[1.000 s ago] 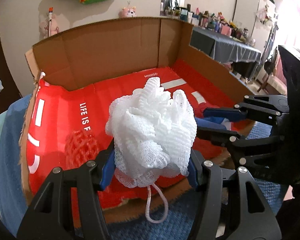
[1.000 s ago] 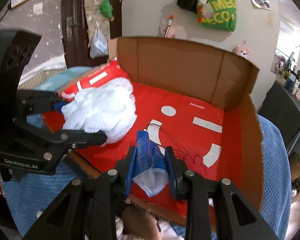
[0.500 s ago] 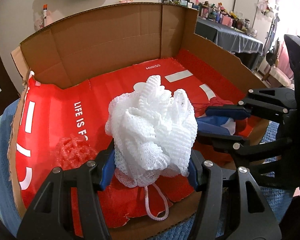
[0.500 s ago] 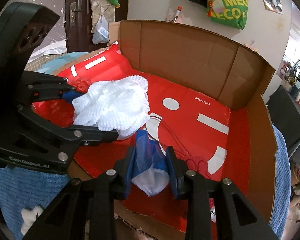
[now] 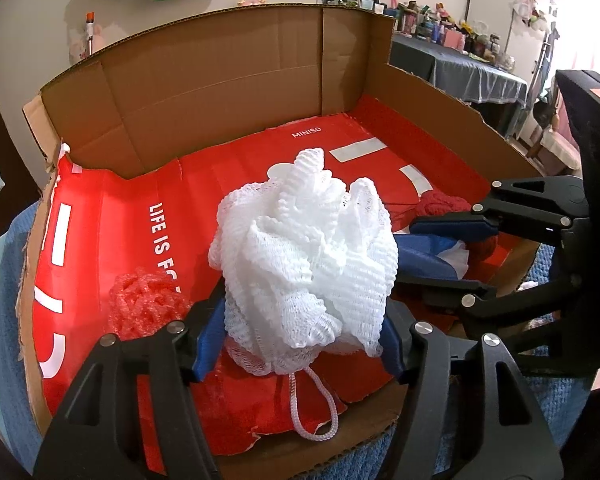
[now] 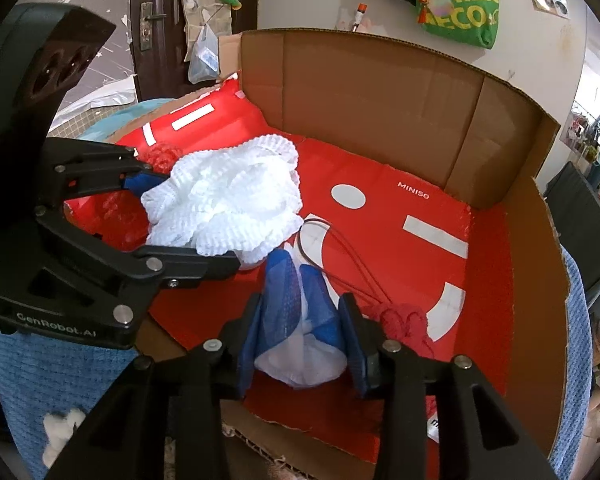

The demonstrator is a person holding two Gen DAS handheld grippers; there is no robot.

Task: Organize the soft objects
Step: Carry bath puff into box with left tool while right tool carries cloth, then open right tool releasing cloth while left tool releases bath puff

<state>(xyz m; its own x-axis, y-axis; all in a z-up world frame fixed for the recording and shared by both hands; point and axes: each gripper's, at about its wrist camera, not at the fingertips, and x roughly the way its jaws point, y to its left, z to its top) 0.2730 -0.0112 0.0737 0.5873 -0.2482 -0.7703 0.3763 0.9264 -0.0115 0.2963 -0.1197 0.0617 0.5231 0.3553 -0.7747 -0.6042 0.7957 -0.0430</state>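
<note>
My left gripper [image 5: 300,344] is shut on a white mesh bath pouf [image 5: 304,264], held over the front of an open cardboard box [image 5: 220,92] lined with a red bag. Its cord loop [image 5: 316,412] hangs down. My right gripper [image 6: 304,336] is shut on a blue and white mesh pouf [image 6: 296,324], just inside the box's front edge. The white pouf also shows in the right wrist view [image 6: 228,208], left of the blue one. The right gripper shows in the left wrist view [image 5: 448,252], close on the right of the white pouf.
A red mesh ball [image 5: 144,304] lies at the box's front left. A dark red knit piece [image 6: 404,320] with a thin cord lies at the front right. The box stands on a blue towel [image 6: 28,372]. A cluttered table [image 5: 460,68] is behind.
Both grippers have moved forward and down over the box's front edge with their poufs. Both stay shut.
</note>
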